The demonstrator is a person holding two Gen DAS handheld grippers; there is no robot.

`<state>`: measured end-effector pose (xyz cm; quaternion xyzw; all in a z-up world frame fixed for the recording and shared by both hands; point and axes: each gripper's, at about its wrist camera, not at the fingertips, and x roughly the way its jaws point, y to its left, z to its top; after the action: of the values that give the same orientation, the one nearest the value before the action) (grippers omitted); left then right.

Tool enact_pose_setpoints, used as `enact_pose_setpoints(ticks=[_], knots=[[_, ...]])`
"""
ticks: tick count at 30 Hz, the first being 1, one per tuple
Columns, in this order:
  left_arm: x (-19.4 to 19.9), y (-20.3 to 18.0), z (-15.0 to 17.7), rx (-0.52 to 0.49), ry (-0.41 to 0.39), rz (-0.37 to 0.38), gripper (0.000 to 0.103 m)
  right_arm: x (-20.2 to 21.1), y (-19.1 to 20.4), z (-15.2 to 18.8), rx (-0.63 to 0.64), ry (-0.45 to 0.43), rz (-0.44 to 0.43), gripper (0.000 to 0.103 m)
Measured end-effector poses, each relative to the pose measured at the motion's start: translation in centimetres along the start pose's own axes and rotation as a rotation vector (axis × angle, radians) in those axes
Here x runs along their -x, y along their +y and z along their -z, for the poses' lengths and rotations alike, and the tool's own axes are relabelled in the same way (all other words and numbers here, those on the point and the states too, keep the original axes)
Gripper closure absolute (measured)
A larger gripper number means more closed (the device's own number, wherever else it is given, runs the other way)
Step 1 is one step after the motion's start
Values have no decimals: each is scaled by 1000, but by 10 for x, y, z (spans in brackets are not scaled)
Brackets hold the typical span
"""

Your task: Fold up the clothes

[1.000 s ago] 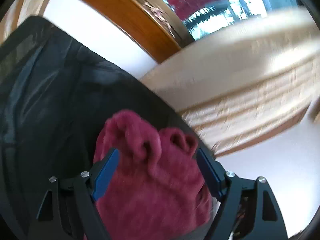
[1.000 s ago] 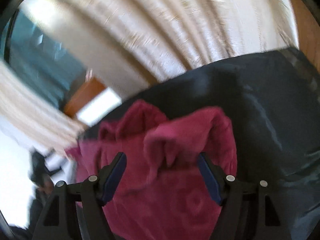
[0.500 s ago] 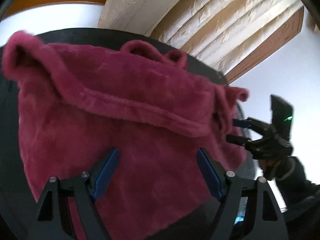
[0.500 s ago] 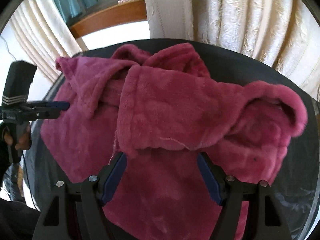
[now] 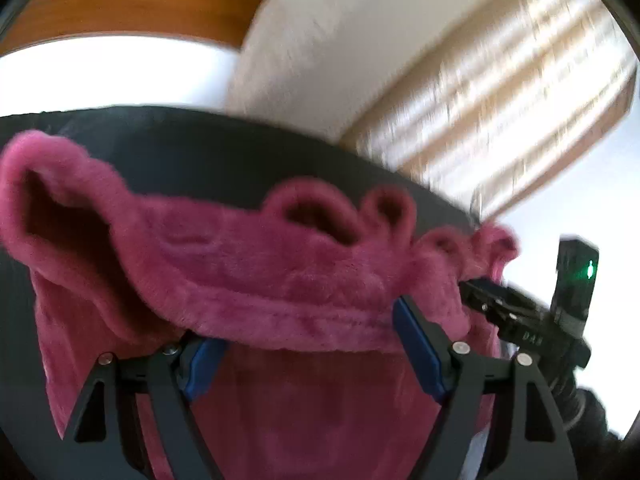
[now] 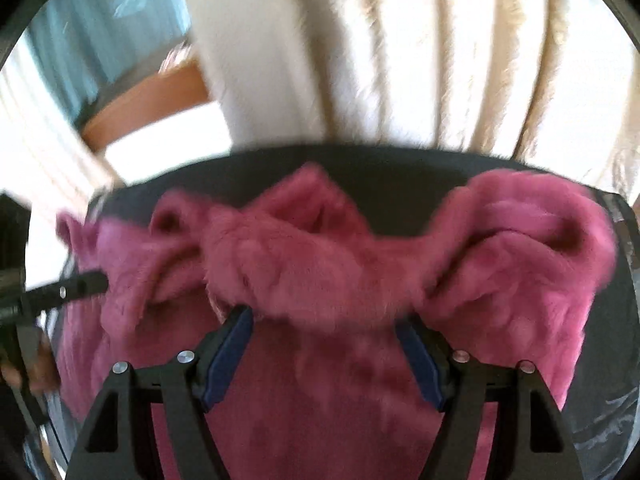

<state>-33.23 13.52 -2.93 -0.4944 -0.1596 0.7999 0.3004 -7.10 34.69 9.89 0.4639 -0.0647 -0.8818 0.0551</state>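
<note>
Half a second ago the magenta fleece garment [image 5: 248, 280] lay spread below both grippers; now its folded-over upper edge reaches the fingertips, so both hands have closed in, likely for the next fold. Left gripper [image 5: 308, 328] and right gripper [image 6: 324, 336] both stand apart, clamping nothing. The garment rests on the dark tabletop [image 6: 400, 168], whose far rim stays bare; curtains [image 6: 440, 60] hang beyond it
</note>
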Motion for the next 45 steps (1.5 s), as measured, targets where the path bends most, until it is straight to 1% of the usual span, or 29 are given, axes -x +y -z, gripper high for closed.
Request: enact_pose_setpoints(ticks=[3, 5, 7, 9, 14, 15, 17, 20, 21, 22, 24, 26, 27, 29, 31, 34, 36, 38, 42, 43, 45], knots=[[1, 8, -26, 92, -63, 32, 21, 4, -10, -17, -71, -66, 10, 28], [2, 11, -34, 108, -66, 34, 21, 7, -12, -21, -86, -78, 10, 28], [5, 9, -34, 84, -65, 25, 21, 12, -14, -24, -95, -93, 15, 28], [6, 5, -32, 59, -66, 24, 21, 22, -9, -21, -71, -120, 43, 28], [21, -11, -17, -26, -80, 70, 21, 51, 5, -7, -16, -195, 49, 28], [22, -16, -13, -52, -71, 86, 21, 49, 10, -6, -3, -183, 39, 28], [19, -27, -7, -118, -47, 96, 21, 38, 18, -2, 33, -129, 26, 28], [1, -42, -5, -222, -12, 40, 21, 8, 20, 1, 43, -23, 32, 28], [-6, -48, -4, -257, -1, 18, 21, 1, 18, 2, 27, 1, 27, 28], [-12, -49, -6, -269, 6, 2, 21, -9, 14, 1, 0, 23, 25, 28], [-30, -46, -18, -241, 22, -55, 21, -26, 6, -2, -51, 48, 26, 28], [-47, -32, -30, -165, 35, -104, 21, -38, -2, -9, -87, 48, 49, 28], [-55, -23, -35, -117, 40, -119, 21, -42, -5, -12, -96, 45, 71, 28], [-65, -11, -38, -62, 44, -149, 21, -49, -11, -19, -103, 34, 128, 28], [-70, -5, -37, -50, 42, -176, 21, -57, -16, -18, -107, 47, 142, 28], [-74, -7, -33, -79, 38, -203, 21, -69, -22, -16, -110, 77, 155, 28], [-70, -9, -34, -83, 41, -201, 21, -68, -20, -15, -85, 76, 166, 28], [-55, -8, -33, -79, 29, -180, 21, -65, -17, -14, -62, 68, 175, 28], [-25, -10, -27, -109, 9, -141, 21, -24, -13, -14, -21, -15, 179, 28], [-18, -10, -25, -119, 7, -135, 21, -15, -15, -11, -10, -24, 182, 28], [-10, -7, -18, -127, 23, -134, 21, -4, -21, -5, 2, -13, 190, 28]])
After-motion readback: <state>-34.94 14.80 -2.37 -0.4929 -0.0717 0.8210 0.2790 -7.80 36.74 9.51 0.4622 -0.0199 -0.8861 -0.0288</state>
